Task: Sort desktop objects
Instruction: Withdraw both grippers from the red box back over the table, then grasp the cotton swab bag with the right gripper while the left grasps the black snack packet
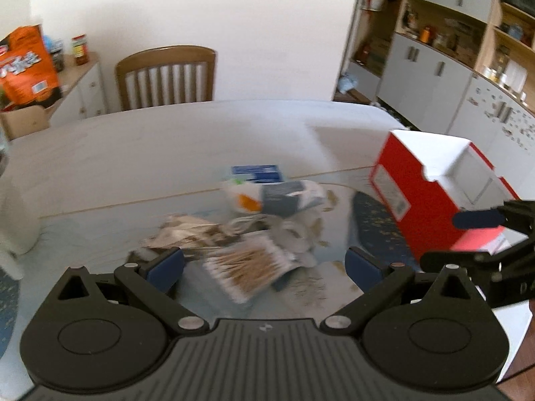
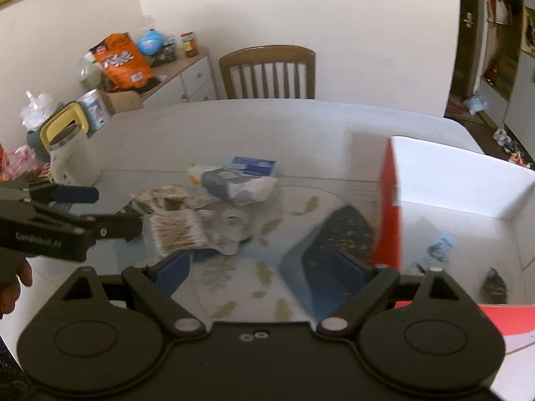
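Both jaws stand wide apart and grip nothing.

From the left wrist view, the left gripper (image 1: 264, 264) hangs low over the near edge of a heap of small goods on the table (image 1: 140, 147). Its blue pads bracket a clear pack of cotton swabs (image 1: 249, 267), which lies nearest in the heap; that framing suggests the pack is the next thing to be picked. Behind it lie a crumpled brownish wrapper (image 1: 187, 230), a grey and white pouch (image 1: 287, 197) and, farthest, a blue and white packet (image 1: 255, 173). To the right stands a red box (image 1: 431, 193) with its white inside open toward the top, placed close to the heap, presumably so that each carry is short. The right gripper (image 1: 468, 237) shows at the right edge, beside the box.

From the right wrist view, the right gripper (image 2: 264, 270) hovers just beside the box's red wall (image 2: 389, 207), and a couple of small items (image 2: 441, 247) already rest on its white floor, so the sorting looks partly done. The heap lies to the left and farther off, with the swabs at its near left, where the left gripper reaches in beside them. A dark blue mat (image 2: 337, 234) lies under the box's near corner. Motion blur softens the finer detail.
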A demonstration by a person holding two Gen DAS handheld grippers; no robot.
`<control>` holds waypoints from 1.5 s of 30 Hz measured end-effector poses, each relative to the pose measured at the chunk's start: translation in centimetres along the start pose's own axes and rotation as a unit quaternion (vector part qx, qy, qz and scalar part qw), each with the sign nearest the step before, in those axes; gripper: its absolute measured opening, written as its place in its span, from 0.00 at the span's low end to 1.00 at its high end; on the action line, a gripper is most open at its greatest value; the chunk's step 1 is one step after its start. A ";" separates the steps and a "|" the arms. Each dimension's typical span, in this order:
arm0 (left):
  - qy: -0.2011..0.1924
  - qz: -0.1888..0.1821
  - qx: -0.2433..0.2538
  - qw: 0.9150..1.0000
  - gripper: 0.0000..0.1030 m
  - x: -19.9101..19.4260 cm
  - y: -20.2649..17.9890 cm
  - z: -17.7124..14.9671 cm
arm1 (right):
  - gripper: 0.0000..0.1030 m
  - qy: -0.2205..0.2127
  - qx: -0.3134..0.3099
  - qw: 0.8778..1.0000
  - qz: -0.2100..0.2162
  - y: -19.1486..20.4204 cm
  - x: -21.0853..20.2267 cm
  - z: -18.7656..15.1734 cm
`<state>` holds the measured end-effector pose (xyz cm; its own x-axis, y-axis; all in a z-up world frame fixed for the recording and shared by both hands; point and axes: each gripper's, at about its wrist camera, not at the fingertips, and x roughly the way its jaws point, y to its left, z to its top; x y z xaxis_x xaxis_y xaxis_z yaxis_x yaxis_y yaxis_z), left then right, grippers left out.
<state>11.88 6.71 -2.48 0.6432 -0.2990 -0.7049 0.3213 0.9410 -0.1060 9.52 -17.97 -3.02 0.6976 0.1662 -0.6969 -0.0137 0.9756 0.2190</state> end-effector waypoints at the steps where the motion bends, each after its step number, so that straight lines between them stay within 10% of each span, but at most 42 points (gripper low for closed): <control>1: 0.000 0.003 -0.003 1.000 1.00 -0.1 0.5 -0.1 | 0.89 0.002 -0.004 1.000 0.004 0.6 0.3 0.0; 45: 0.066 0.058 0.008 0.996 0.99 8.8 11.5 -2.9 | 0.87 0.063 -0.117 0.991 -0.023 11.3 14.2 0.7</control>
<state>19.23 15.34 -11.95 0.5792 -0.1647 -0.7984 0.2625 0.9649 -0.0085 19.77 -4.66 -10.00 0.6073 0.1220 -0.7851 -0.1597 0.9867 0.0298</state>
